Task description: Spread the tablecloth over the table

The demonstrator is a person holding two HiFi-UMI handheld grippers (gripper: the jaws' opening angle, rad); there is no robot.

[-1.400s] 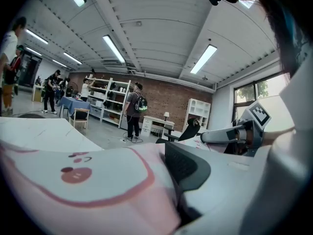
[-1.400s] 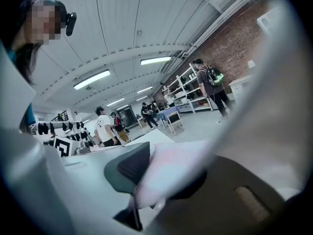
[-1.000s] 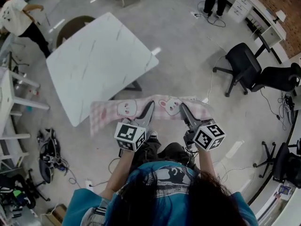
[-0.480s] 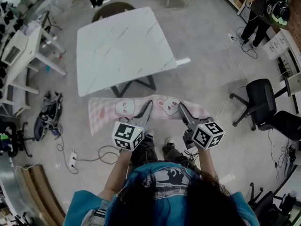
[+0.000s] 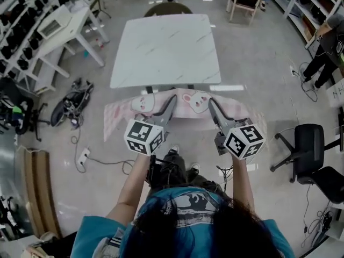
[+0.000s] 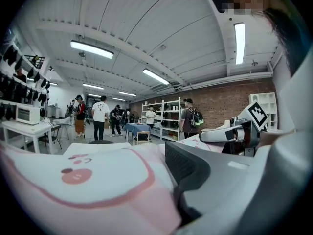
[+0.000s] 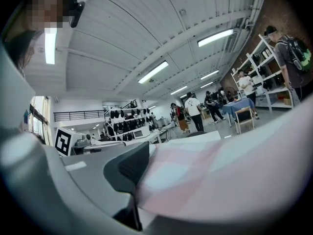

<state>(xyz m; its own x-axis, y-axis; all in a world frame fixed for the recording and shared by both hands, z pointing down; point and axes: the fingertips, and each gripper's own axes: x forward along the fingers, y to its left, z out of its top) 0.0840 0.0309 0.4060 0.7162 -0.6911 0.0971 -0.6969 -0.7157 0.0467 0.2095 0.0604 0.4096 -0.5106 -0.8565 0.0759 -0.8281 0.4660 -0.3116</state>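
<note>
The pink checked tablecloth (image 5: 185,101) with rabbit faces hangs bunched and stretched between my two grippers, just in front of the near edge of the white marble-look table (image 5: 166,47). My left gripper (image 5: 171,101) is shut on the cloth's left part, and the cloth (image 6: 88,180) fills the left gripper view beside the dark pad (image 6: 193,165). My right gripper (image 5: 211,103) is shut on the right part. Its jaws have just been opening slightly, and the cloth (image 7: 234,175) still lies between them against the pad (image 7: 132,168). Both grippers point level toward the table.
A black office chair (image 5: 309,144) stands at the right, and a wooden chair (image 5: 244,1) beyond the table. A white bench (image 5: 59,31) and bags with cables (image 5: 70,104) lie at the left, with a power strip (image 5: 83,157) on the floor. A person (image 5: 328,47) stands far right.
The table has swung from upper left to straight ahead and closer. Both grippers have risen and levelled out with the cloth still held between them.
</note>
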